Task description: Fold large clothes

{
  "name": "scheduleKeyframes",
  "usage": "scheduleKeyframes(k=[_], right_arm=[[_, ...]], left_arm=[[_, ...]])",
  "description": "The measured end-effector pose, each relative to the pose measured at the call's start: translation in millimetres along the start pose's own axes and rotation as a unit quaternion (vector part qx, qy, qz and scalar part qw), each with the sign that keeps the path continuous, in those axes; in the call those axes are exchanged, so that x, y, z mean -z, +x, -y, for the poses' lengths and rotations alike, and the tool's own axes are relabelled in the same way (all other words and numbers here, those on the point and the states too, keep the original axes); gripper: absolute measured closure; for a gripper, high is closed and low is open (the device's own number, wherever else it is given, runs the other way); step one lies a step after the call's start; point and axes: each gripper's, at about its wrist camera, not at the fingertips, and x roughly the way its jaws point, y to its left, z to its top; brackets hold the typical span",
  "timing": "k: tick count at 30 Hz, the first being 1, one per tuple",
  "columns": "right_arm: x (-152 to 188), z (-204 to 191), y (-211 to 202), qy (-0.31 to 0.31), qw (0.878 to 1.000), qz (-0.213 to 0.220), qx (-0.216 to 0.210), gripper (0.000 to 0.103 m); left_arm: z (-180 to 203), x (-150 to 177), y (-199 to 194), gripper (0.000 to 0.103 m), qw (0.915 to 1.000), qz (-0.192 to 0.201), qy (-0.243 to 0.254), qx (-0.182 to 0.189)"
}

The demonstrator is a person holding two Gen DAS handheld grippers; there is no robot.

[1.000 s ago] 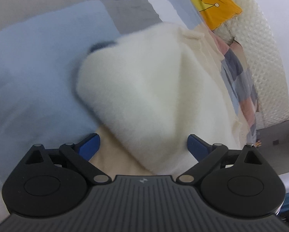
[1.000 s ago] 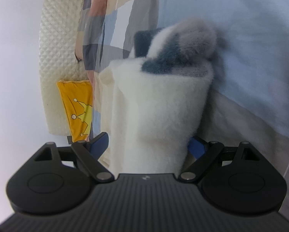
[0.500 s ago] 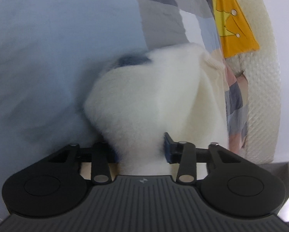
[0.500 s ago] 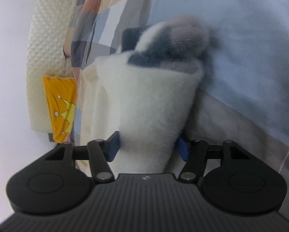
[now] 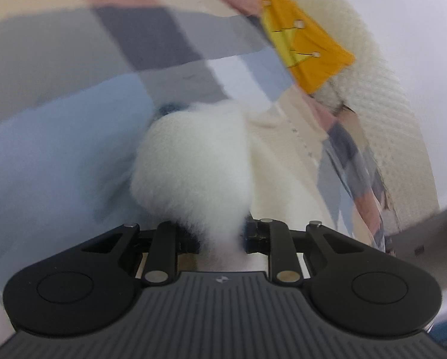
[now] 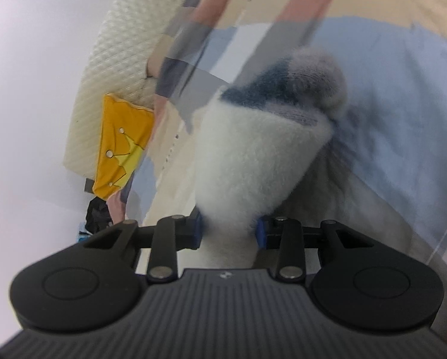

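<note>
Both claws pinching the fluffy white garment's edge, ready to lift and fold.
Left gripper and right gripper are closing on white fleece over the patchwork bedspread; next, I judge, carry both corners evenly across.

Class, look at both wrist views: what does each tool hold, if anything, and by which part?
Both are closing on the fluffy white garment: the left tool pinches a bunched white fold, the right tool another fold below its blue-grey patch.

Bed with patchwork checked cover. On it: white fleece garment, centre; orange cushion, far right, against quilted headboard.
</note>
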Motion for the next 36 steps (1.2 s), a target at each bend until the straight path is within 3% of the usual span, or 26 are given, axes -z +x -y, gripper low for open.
scheduleKeyframes(k=[8, 14, 19, 27, 36], right_arm=[[2.3, -23.3, -55.1, -0.035, 0.999, 0.012, -0.026, 0.066], [6.8, -30.0, -99.6, -0.041, 0.998, 0.020, -0.047, 0.066], [11.9, -28.1, -123.1, -0.041, 0.999, 0.009, -0.034, 0.066], [5.4, -29.1, -107.0, -0.013, 1.000, 0.002, -0.012, 0.065], [-24.7, -38.5, -40.7, 0.048, 0.998, -0.009, 0.039, 0.061]], left_arm=[[25.7, 5.0, -83.7, 0.077, 0.9975, 0.031, 0.054, 0.033], [31.1, 19.8, -136.8, 0.077, 0.9965, 0.042, 0.052, 0.050], [15.7, 40.6, -167.2, 0.077, 0.9968, 0.042, 0.039, 0.057], [14.9, 33.4, -149.4, 0.077, 0.9986, 0.024, 0.030, 0.037], [53.4, -6.5, -72.7, 0.076, 0.9995, 0.009, 0.028, 0.014]])
